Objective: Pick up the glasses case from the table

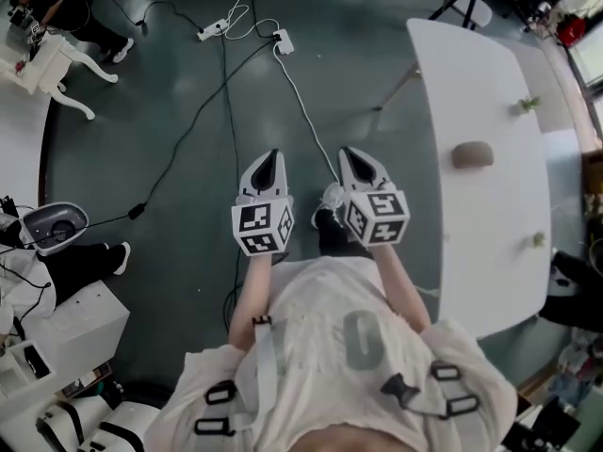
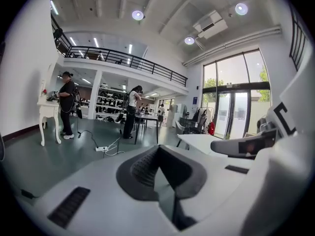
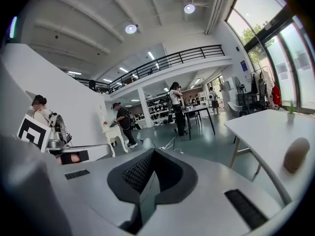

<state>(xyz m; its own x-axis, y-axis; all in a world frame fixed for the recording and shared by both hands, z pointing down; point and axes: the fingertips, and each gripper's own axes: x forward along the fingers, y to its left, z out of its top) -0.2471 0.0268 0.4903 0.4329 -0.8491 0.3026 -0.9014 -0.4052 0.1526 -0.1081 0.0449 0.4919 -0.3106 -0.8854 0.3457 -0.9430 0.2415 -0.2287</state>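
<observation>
Jaws first: both pairs are pressing fully together, nothing between them. Left gripper [image 1: 272, 156] is showing its dark ribbed pads meeting in its own view [image 2: 158, 151]. Right gripper [image 3: 151, 154] is reading the same. In the head view both are hanging empty over the floor, side by side, noses pointing to 12 o'clock, with the right gripper [image 1: 348, 153] nearer the table.

Floor [image 1: 170, 102], dark grey-green, is filling most of the head view.

White table [image 1: 490, 262] is running down the right side, from about 1 o'clock to 4 o'clock of the grippers. Its near edge is lying close to the right gripper but apart from it. In the right gripper view the same table [image 3: 268, 132] is stretching away at 3 o'clock.

Person carrying the grippers, pale shirt [image 1: 349, 337], is standing at 6 o'clock of the head view.

Small white side table [image 1: 42, 69] is standing at 10 o'clock, well apart from everything else I'm tracking.

Cable [image 1: 203, 111] is trailing across the floor up to a power strip [image 1: 213, 30] at 11 o'clock.

Glasses case [image 1: 471, 154], a brownish oval, is lying flat on the white table at 3 o'clock of the right gripper's nose, well apart from it, untouched. I'm also picking it up in the right gripper view [image 3: 296, 154], low at 3 o'clock.

Small green plant [image 1: 529, 104] is sitting on the table at 1 o'clock of the case; a second plant [image 1: 539, 240] is sitting at 5 o'clock of it.
</observation>
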